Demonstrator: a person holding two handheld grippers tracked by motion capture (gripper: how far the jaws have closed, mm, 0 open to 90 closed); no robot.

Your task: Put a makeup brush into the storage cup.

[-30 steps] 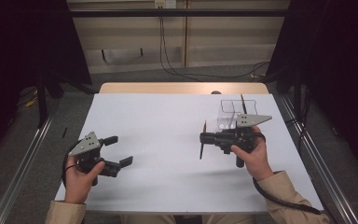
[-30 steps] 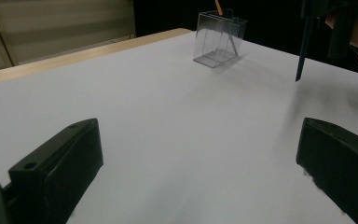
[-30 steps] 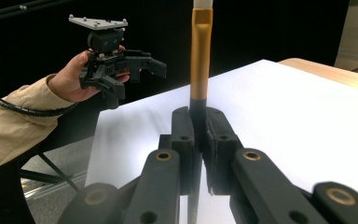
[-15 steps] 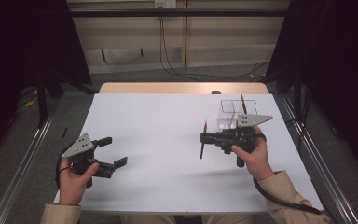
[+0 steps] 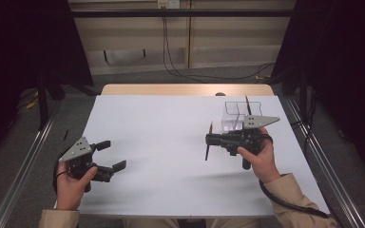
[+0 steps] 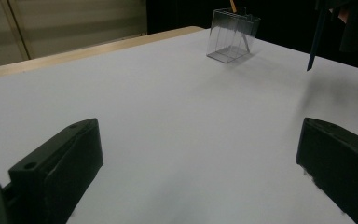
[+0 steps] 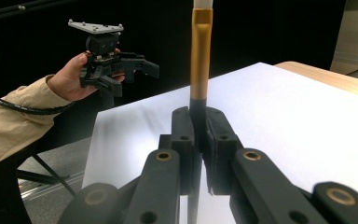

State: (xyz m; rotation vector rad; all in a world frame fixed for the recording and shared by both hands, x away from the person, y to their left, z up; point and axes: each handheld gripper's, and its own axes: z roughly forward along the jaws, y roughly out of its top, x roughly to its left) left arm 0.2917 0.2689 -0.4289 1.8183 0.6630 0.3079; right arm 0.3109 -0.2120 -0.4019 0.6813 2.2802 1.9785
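Jaws of right gripper (image 7: 198, 126) clamp pencil (image 7: 200, 60) upright, ready for clear holder (image 5: 237, 115) behind; left gripper (image 5: 108, 156) wide, idle.

The worktop (image 5: 171, 133) is covered by a smooth, matt white sheet, with pale wood along its far edge. The organiser (image 5: 237, 116) on the right is clear, glossy plastic. The pen (image 7: 200, 56) has a gold, satin barrel. Both grippers' jaws look like matt black plastic.
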